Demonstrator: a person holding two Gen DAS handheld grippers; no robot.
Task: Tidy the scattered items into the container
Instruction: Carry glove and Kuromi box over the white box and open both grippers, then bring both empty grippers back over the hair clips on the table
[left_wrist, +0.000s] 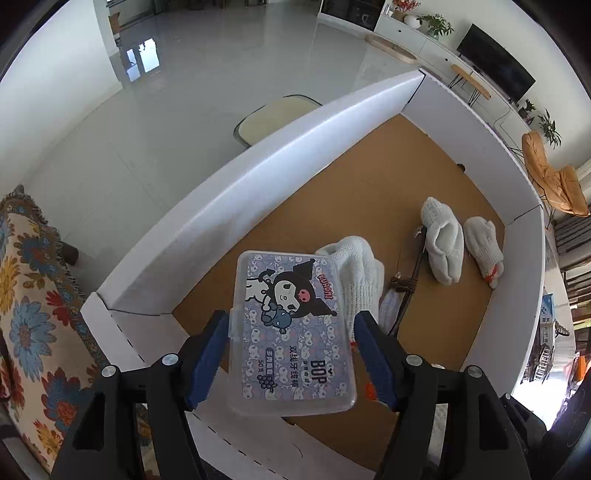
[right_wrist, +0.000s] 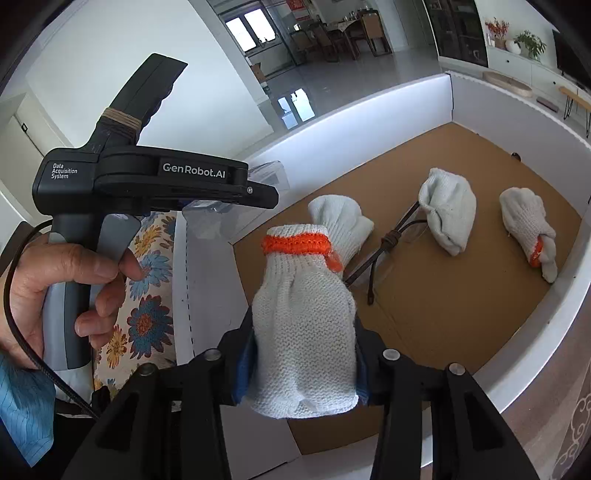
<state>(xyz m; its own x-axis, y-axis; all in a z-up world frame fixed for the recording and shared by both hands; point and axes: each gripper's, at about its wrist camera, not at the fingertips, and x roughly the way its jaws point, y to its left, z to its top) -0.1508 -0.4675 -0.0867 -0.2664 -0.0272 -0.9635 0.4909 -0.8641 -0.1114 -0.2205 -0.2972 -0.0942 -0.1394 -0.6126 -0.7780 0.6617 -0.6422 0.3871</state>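
**Two more items over the box, several already in**

Left wrist view puts your left gripper (left_wrist: 291, 343) above the near left corner of the box (left_wrist: 280, 144). Its jaws stand partly open with the floss pick case (left_wrist: 295, 332) between them; the left pad touches the case edge, the right pad looks just clear, so I cannot tell if it is gripped. Your right gripper (right_wrist: 303, 354) has a rolled glove (right_wrist: 303, 332) between its jaws, which hug its sides; whether they press I cannot tell.

Already on the cardboard floor lie three rolled gloves (right_wrist: 448, 218) and a pair of glasses (right_wrist: 388, 247). Judging by this, most of the tidying is done; these two remain.

Your left hand (right_wrist: 62, 288) hovers beside the patterned sofa cover (right_wrist: 147, 295). Nothing blocks the drop, though the glove (left_wrist: 360, 273) under the case crowds that corner.
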